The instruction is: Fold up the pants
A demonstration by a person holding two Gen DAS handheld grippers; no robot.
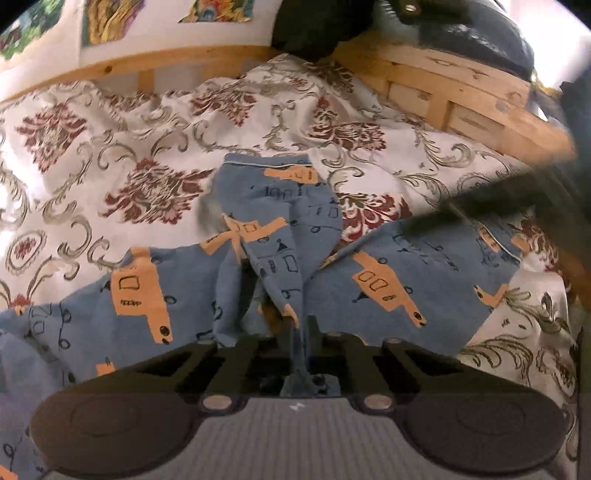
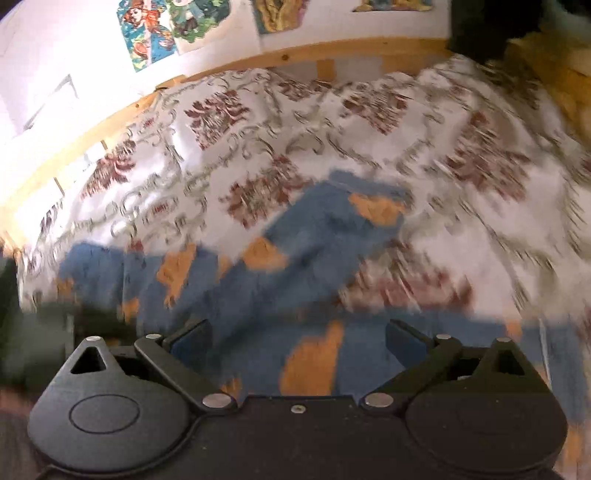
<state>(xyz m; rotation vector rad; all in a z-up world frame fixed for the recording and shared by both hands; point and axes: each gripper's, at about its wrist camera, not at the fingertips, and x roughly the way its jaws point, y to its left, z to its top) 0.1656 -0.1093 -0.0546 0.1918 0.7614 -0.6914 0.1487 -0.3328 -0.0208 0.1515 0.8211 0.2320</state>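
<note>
- While clamped on a fold of the pants (image 1: pixel 258 266), the left gripper (image 1: pixel 298 328) has both fingers pinched together, cloth running up between them.
- Right gripper (image 2: pixel 297 343) is spread wide, fingers apart, nothing between them, hovering just above blue cloth; view is motion-blurred.
- Pants: blue, orange vehicle print, dark line drawings, thin pale piping at the hems.
- They lie crumpled on the bedspread (image 1: pixel 92 155), one leg reaching away to the far side, another off to the right.
- Bedspread: white with maroon and grey floral scrolls; wooden bed frame (image 1: pixel 443 92) behind.
- Posters (image 2: pixel 155 33) on the wall.
</note>
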